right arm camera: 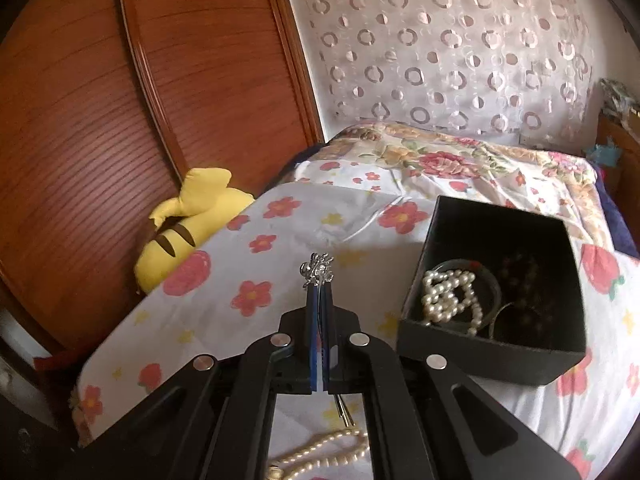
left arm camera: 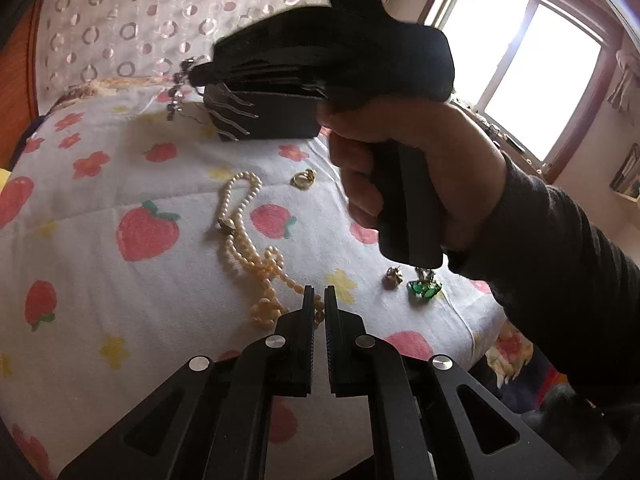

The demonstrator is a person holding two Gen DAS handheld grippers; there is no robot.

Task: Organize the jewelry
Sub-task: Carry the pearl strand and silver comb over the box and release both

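My right gripper (right arm camera: 319, 286) is shut on a silver hair comb (right arm camera: 318, 268); its ornament sticks out past the tips and its prongs hang below. In the left wrist view the comb (left arm camera: 180, 80) is held in the air left of a black box (left arm camera: 276, 116). The box (right arm camera: 496, 216) lies to the right of the gripper and holds a white pearl bracelet (right arm camera: 452, 296) and dark beads (right arm camera: 520, 276). My left gripper (left arm camera: 319, 294) is shut and empty above a cream pearl necklace (left arm camera: 248, 240). A gold ring (left arm camera: 303, 179), a gold earring (left arm camera: 393, 277) and a green brooch (left arm camera: 424, 288) lie on the bed.
The bed has a white cover (left arm camera: 100, 184) with strawberries and flowers. A yellow plush toy (right arm camera: 188, 220) lies at its left edge by a wooden wardrobe (right arm camera: 120, 100). A curtained wall (right arm camera: 440, 48) is behind. A window (left arm camera: 520, 72) is at the right.
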